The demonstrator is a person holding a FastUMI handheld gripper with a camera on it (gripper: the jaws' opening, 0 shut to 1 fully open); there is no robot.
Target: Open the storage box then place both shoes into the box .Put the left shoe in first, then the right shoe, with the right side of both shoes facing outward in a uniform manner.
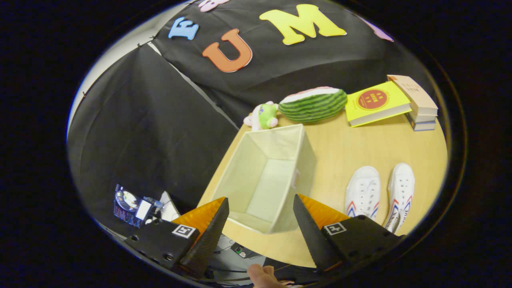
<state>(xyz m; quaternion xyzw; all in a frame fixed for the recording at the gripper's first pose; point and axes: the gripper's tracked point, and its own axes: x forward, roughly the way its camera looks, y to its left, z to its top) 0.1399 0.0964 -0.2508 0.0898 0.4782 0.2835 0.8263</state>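
Gripper (260,208): fingers spread wide, holding nothing — the near rim of the box sits between them.
Box (268,138): pale fabric, no lid on it, inside bare; stands near the table's left edge, just ahead of the fingers.
Table (352,148): light wood, round-edged.
Left shoe (363,192): white with red and blue stripes, on the table to the right of the box, toe pointing away.
Right shoe (401,192): same kind, just beside the left one, partly behind the right finger.
Watermelon toy (313,104): beyond the box, at the table's far edge.
Plush toy (264,116): green and pink, just left of the watermelon.
Books (416,104): a yellow one leans on a small stack — far right of the table.
Hand (266,277): a fingertip shows below the fingers.
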